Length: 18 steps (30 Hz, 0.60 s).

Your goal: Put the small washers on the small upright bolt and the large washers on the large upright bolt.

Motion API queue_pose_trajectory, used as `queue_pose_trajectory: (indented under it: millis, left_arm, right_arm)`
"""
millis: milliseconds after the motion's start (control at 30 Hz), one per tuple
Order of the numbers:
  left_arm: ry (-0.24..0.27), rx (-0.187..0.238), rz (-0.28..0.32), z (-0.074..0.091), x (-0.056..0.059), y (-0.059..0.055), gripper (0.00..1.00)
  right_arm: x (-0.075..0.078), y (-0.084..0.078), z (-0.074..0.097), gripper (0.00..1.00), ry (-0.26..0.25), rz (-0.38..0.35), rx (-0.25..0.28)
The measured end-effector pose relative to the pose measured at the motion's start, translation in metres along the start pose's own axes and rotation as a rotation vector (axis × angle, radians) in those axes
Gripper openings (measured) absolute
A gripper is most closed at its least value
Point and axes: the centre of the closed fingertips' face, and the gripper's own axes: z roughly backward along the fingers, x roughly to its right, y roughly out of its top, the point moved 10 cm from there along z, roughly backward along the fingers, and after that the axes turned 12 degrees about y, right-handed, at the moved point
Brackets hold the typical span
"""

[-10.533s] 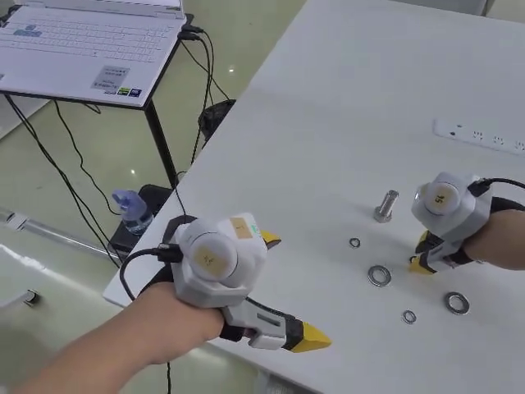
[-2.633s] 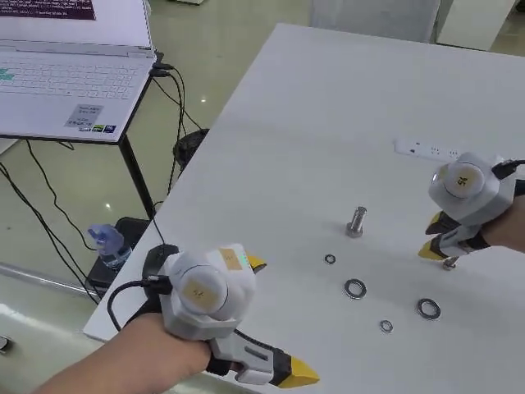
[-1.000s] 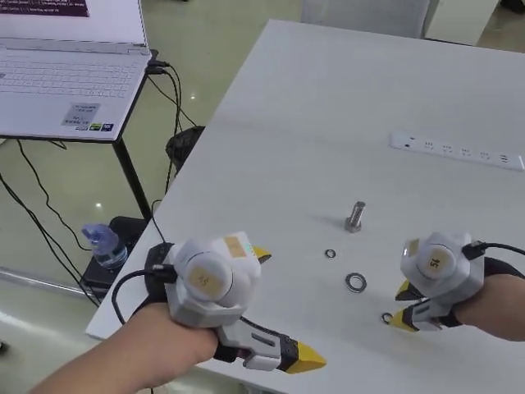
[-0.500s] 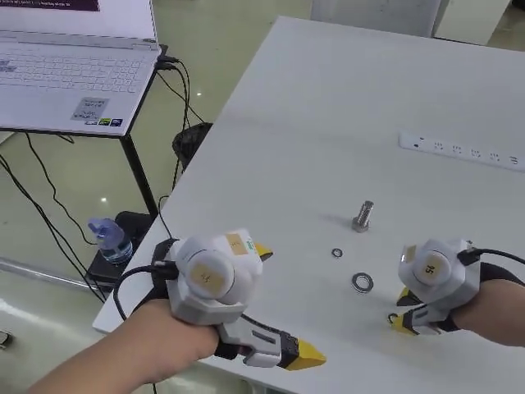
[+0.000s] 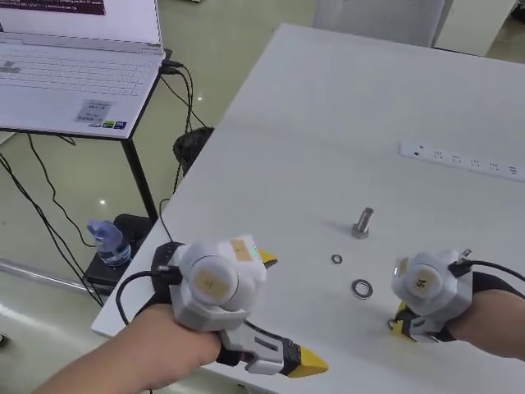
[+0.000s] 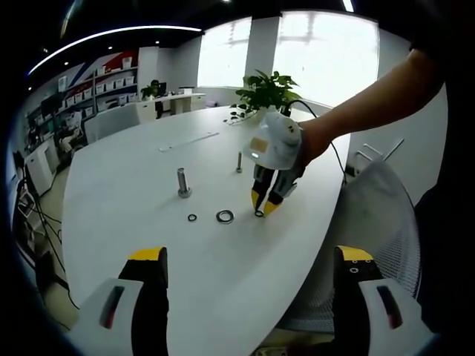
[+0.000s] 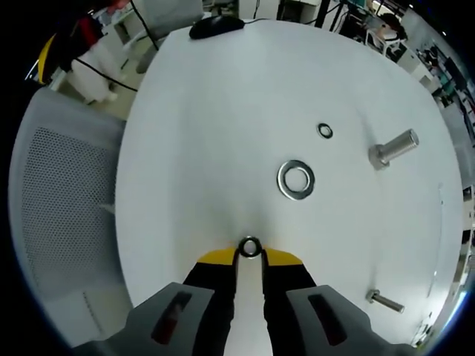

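Picking up a small washer (image 7: 250,247): right gripper (image 7: 250,258) has it pinched at its tips, low on the white table (image 7: 223,96), left gripper (image 6: 250,256) gaping & idle; next move prob. needs a clean lift, then threading it over the small upright bolt (image 7: 384,300) w/o dropping.

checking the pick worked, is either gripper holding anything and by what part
The right gripper pinches a small washer by its outer rim; the left gripper holds nothing.

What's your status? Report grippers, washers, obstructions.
Left gripper open, holding nothing. Right gripper shut on small washer. Large washer ahead, apart; small bolt stands off to one side.
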Motion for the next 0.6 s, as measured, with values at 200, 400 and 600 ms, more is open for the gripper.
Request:
queue_pose_trajectory:
  millis: [200,400,600]
  left_arm:
    - [-0.001,-0.005,0.0,0.0027,0.0005,-0.0025,0.92]
    - [0.002,-0.006,0.004,0.0059,-0.0001,-0.004,0.9]
    - [0.001,-0.006,0.009,0.0068,0.0012,-0.0058,0.9]
  right_arm:
    - [0.0034,0.0025,0.0005,0.16,0.033,-0.056,-0.009]
    - [-0.0009,0.0039,-0.0008,0.16,0.007,-0.055,-0.023]
    - [-0.0005,0.0028,-0.0002,0.17,0.002,-0.13,0.007]
